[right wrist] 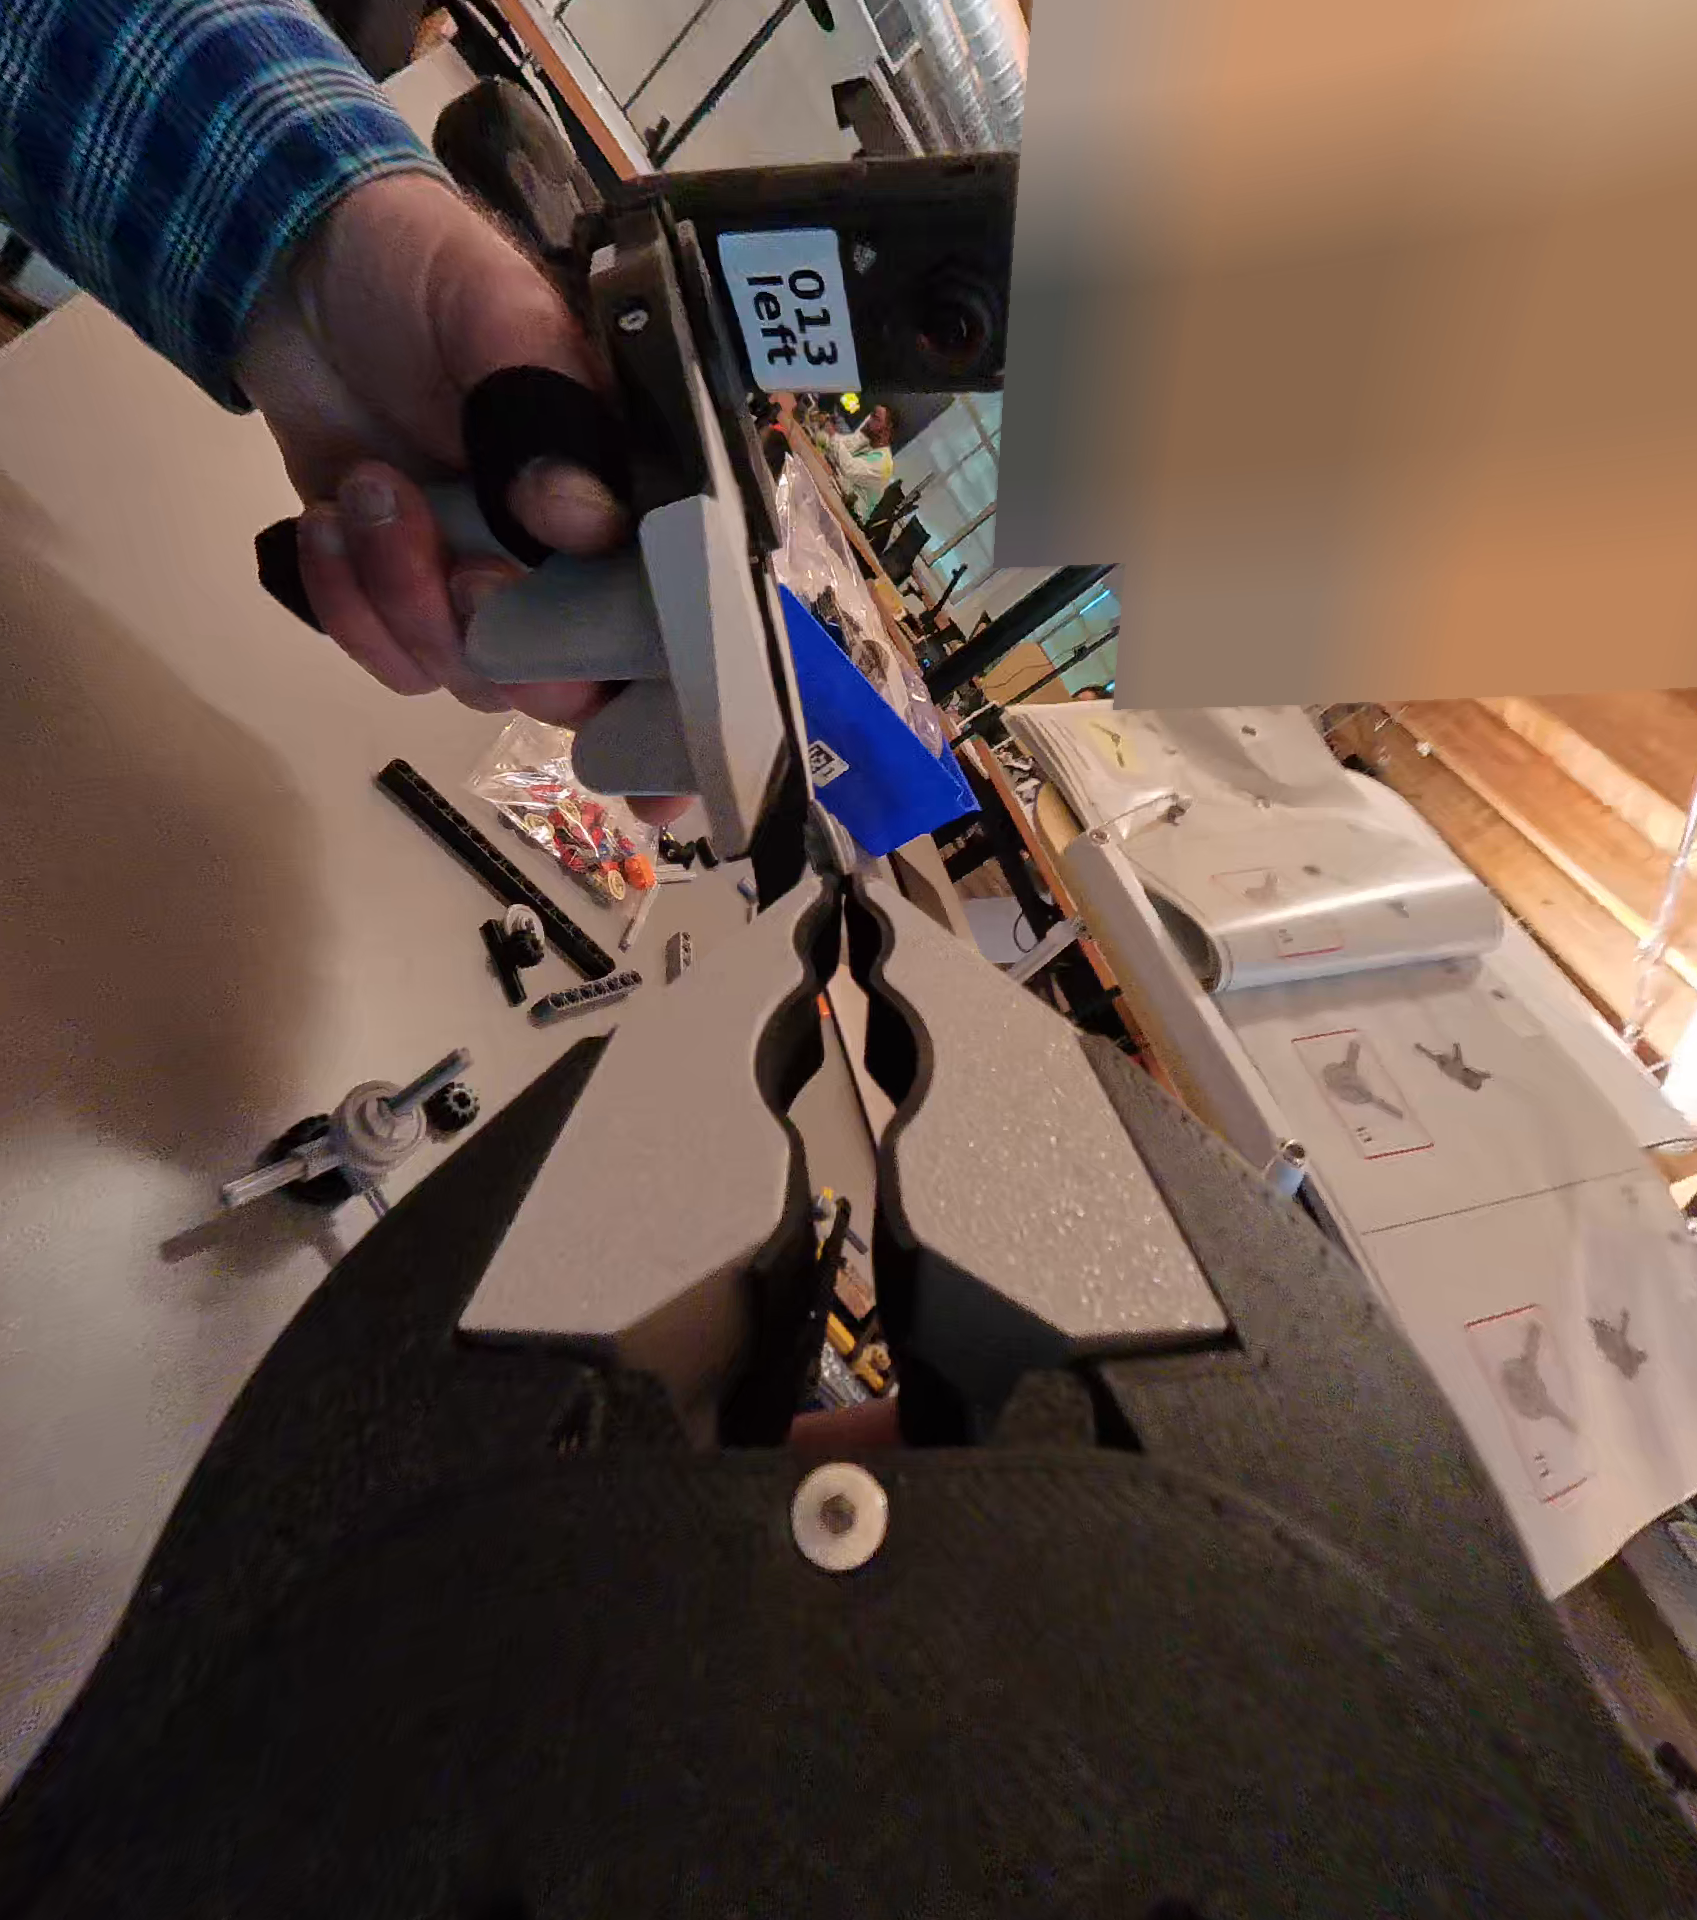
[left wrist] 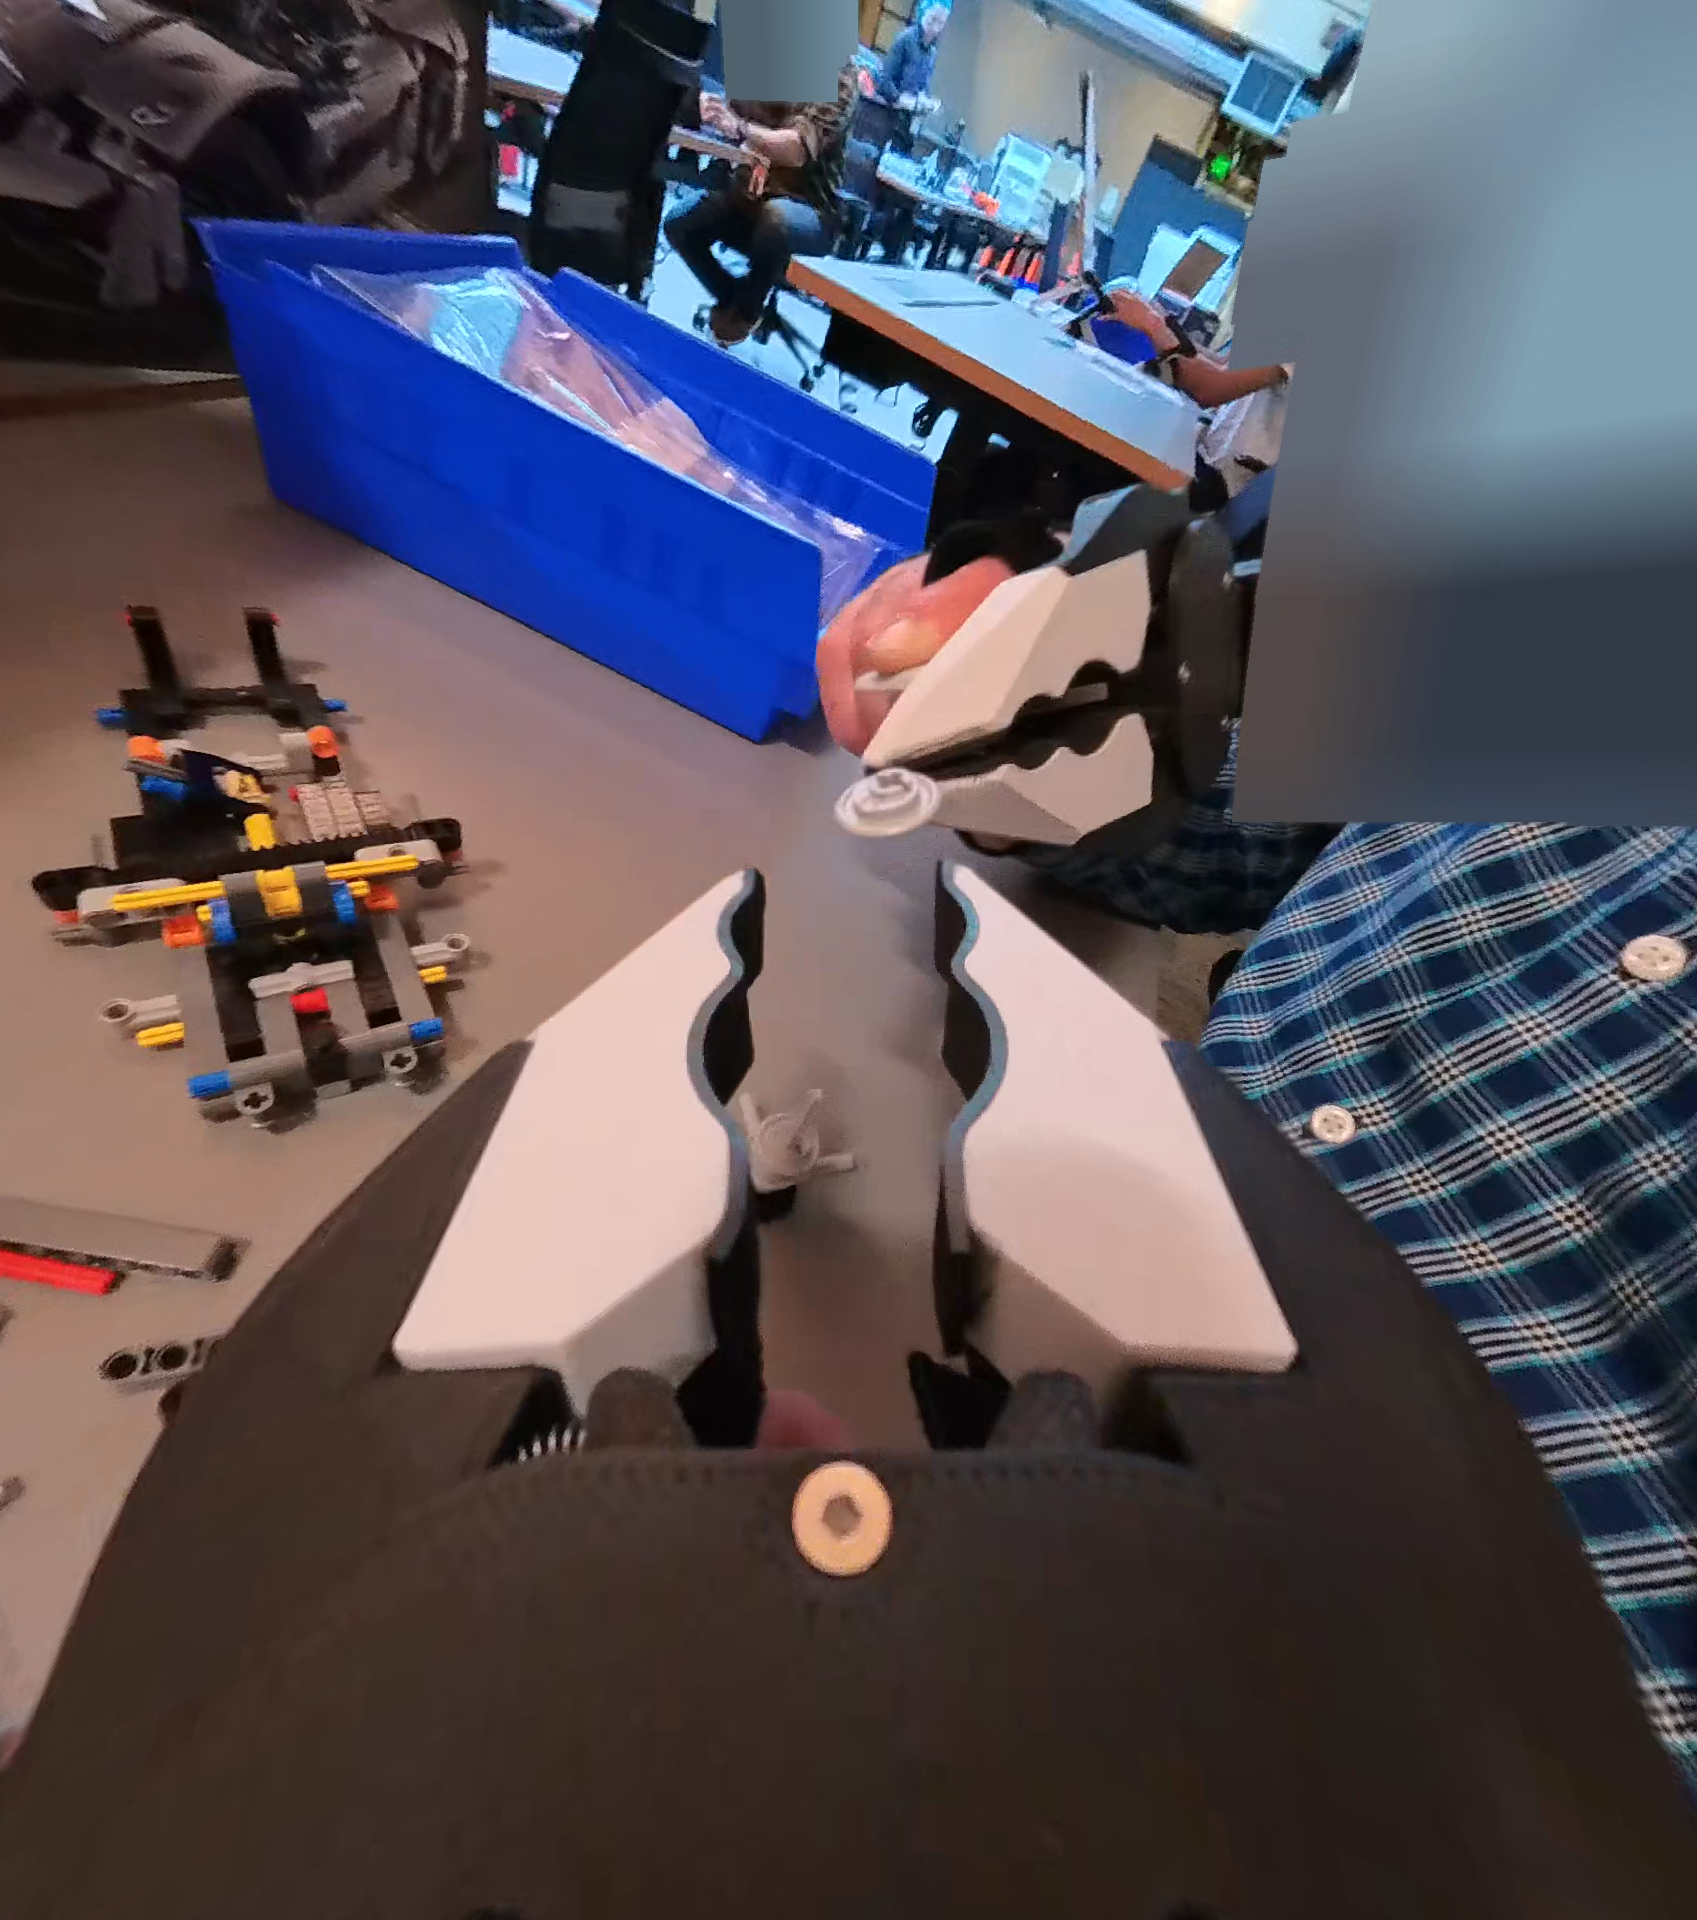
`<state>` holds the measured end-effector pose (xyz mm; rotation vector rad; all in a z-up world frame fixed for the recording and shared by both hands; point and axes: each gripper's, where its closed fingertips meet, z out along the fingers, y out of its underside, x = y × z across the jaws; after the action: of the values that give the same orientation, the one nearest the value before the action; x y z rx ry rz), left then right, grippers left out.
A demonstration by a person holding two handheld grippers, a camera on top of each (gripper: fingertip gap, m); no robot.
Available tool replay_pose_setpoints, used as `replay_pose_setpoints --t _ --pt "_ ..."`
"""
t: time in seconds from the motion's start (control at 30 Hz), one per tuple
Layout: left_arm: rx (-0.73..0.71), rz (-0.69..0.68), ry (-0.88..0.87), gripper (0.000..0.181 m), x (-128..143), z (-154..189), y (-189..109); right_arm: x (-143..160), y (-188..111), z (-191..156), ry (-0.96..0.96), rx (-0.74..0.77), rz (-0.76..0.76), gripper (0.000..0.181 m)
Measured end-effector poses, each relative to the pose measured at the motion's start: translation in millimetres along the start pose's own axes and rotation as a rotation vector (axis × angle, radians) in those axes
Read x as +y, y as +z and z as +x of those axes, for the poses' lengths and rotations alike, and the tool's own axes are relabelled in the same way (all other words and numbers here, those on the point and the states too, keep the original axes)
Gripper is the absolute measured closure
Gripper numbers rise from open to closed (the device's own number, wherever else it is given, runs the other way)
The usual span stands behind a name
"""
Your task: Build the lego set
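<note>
Hovering nearest with jaws apart: left gripper, above a small grey axle assembly lying on the table. Pinching a grey round piece at one o'clock: right gripper, tips closed on it. Resting at ten o'clock: half-built chassis. Probably mating disc to axle assembly; next, needing the assembly gripped steady and holes lined up.

Both wrist cams close over table, facing each other; share blue bin.
</note>
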<state>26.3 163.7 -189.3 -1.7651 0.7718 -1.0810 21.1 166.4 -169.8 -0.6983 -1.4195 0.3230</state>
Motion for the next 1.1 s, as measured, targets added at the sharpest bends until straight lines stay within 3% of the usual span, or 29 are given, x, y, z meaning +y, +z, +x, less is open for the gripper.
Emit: replay_pose_setpoints --t 0.4,0.63,0.7,0.8,0.97,1.1 --pt "0.135 0.067 -0.026 0.165 -10.2 18.4 -3.0 -9.4 -2.9 -7.5 -0.08 -0.003 0.052 0.181" --pt "0.068 0.057 0.059 0.165 -7.5 15.8 -2.1 -7.2 -2.4 -8.7 -0.036 -0.018 0.052 0.181" --pt "0.003 0.051 0.099 0.165 -6.1 12.5 -1.8 -4.0 -3.7 -5.7 0.001 -0.02 0.047 0.167" --pt "-0.095 0.051 0.132 0.165 1.0 9.1 -1.4 16.5 -4.5 -12.7 0.127 -0.124 -0.026 0.168" --pt "-0.26 0.001 0.223 0.165 27.8 2.9 3.4 45.5 -13.4 -62.8 0.476 -0.489 -0.165 0.169" --pt "-0.32 0.011 0.188 0.165 40.9 -4.6 6.1 56.0 -12.1 -88.1 0.549 -0.594 -0.254 0.164"
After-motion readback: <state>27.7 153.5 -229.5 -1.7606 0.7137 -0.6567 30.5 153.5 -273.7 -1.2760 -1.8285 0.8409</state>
